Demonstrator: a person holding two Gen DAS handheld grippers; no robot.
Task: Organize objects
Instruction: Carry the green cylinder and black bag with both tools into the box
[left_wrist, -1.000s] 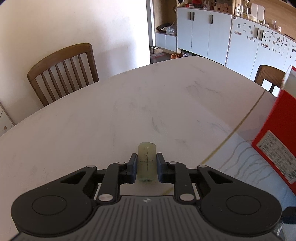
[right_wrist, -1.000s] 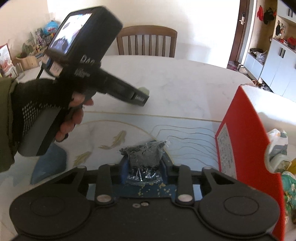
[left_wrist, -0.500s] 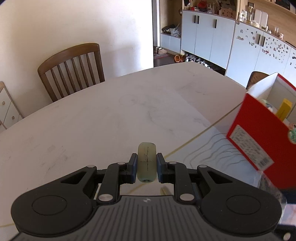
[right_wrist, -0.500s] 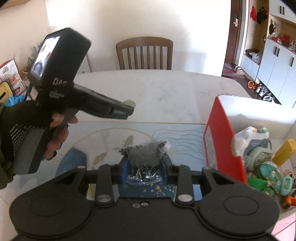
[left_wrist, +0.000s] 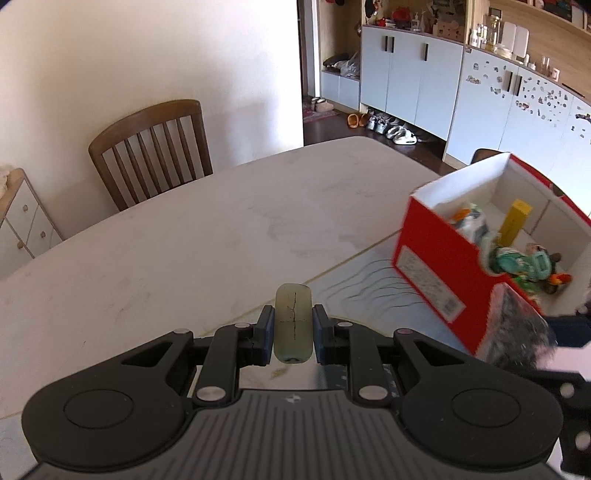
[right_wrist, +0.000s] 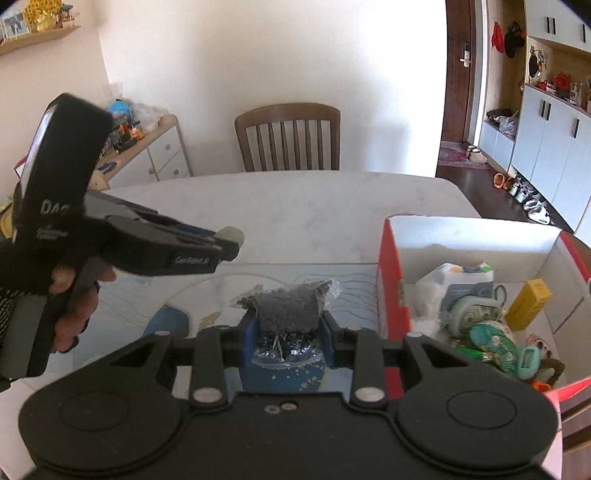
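My left gripper (left_wrist: 293, 328) is shut on a pale yellowish oblong block (left_wrist: 293, 323) and holds it above the table; it also shows in the right wrist view (right_wrist: 229, 238), left of the box. My right gripper (right_wrist: 290, 328) is shut on a clear bag of dark granules (right_wrist: 290, 310), which shows blurred in the left wrist view (left_wrist: 517, 332). A red open box (right_wrist: 391, 280) with white inner walls stands at the right, also in the left wrist view (left_wrist: 439, 258). It holds several small items, among them a yellow carton (right_wrist: 528, 304) and green toys (right_wrist: 495, 343).
A white marble table (left_wrist: 184, 251) with a patterned mat (right_wrist: 155, 299) near me. A wooden chair (right_wrist: 288, 136) stands at the far side. Cabinets (left_wrist: 406, 81) and shoes on the floor lie beyond the table. A sideboard (right_wrist: 155, 155) stands at the left.
Both grippers have risen and turned right toward the red box, whose inside now shows in both views. Both still hold their objects.
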